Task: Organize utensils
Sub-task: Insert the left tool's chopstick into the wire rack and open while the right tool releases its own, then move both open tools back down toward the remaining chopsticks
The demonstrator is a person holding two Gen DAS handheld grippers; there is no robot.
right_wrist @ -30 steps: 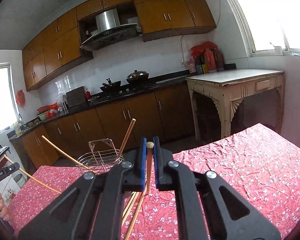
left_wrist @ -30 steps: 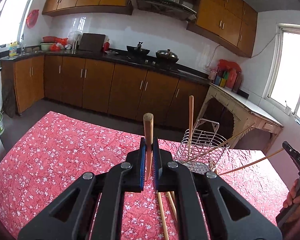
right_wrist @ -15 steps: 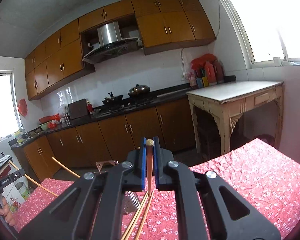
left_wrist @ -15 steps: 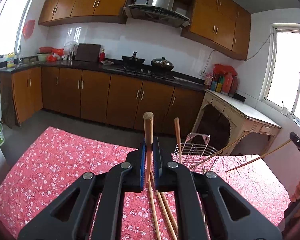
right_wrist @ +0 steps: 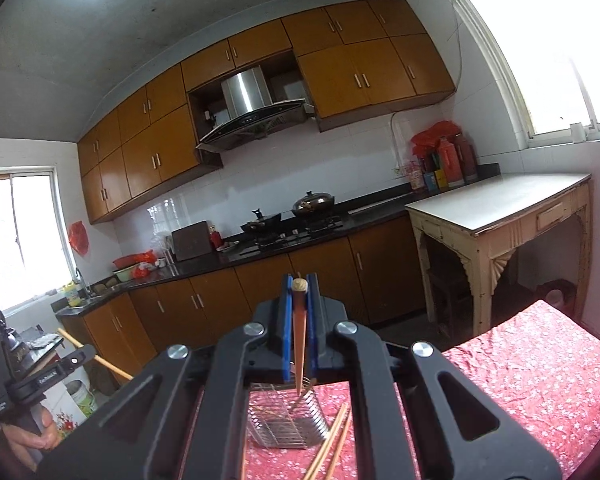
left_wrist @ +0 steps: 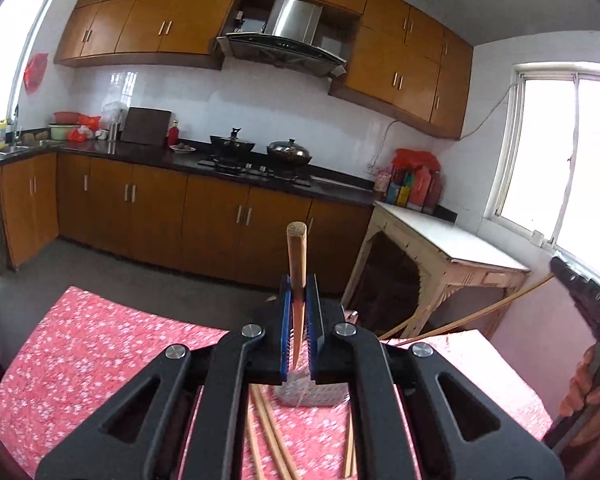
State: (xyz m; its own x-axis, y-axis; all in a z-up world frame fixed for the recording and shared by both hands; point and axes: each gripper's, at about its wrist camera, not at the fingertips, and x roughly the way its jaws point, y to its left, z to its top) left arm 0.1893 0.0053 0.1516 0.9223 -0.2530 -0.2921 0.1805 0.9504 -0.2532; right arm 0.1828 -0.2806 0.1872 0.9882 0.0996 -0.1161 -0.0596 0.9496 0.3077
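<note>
We hold one wooden chopstick (left_wrist: 296,280) pinched in the left gripper (left_wrist: 298,320) and another chopstick (right_wrist: 299,340) clamped in the right gripper (right_wrist: 299,320), both above the wire utensil basket (right_wrist: 288,424). The basket, a shiny steel-wire cage, stands on the table; whether any sticks are already in it we cannot tell. More loose chopsticks (left_wrist: 272,436) lie on the cloth just beside the basket, so we judge most of the sorting remains. The sticks are slim, round and tapered. Under the basket, the floral red tablecloth (left_wrist: 80,344) is slightly wrinkled.
</note>
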